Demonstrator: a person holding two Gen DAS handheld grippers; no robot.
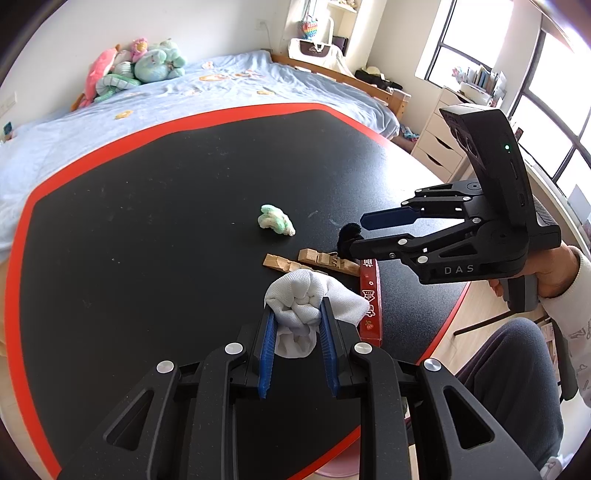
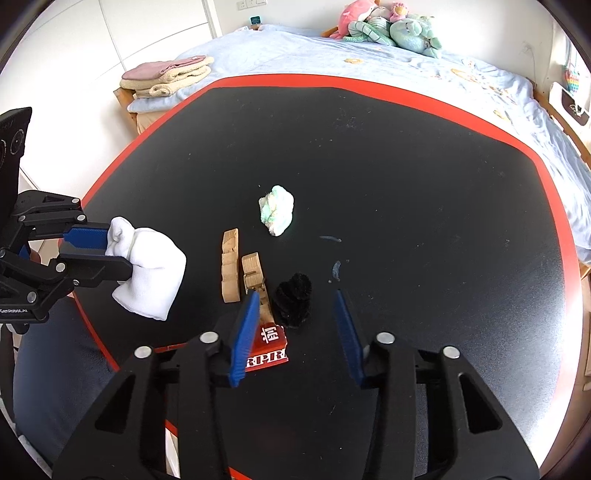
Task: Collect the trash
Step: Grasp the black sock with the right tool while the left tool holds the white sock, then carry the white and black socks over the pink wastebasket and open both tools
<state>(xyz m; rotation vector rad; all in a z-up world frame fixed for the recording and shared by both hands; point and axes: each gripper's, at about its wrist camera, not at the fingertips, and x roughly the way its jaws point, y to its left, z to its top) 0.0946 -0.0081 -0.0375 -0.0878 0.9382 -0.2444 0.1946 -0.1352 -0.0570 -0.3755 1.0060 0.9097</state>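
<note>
My left gripper (image 1: 297,310) is shut on a crumpled white cloth wad (image 1: 314,299) and holds it above the black table; it also shows in the right wrist view (image 2: 147,266), gripper at the left (image 2: 112,247). My right gripper (image 2: 295,295) is open and empty, hovering over a black fuzzy ball (image 2: 293,302); it also shows in the left wrist view (image 1: 356,230). A pale green and white crumpled wad (image 2: 277,214) lies mid-table, also in the left wrist view (image 1: 276,220).
Two wooden clothespins (image 2: 231,269) (image 2: 255,280) and a red printed box (image 2: 267,349) lie by the black ball. The black table has a red rim (image 2: 480,122). A bed with plush toys (image 2: 391,29) stands behind. The person's leg (image 1: 517,376) is beside the table.
</note>
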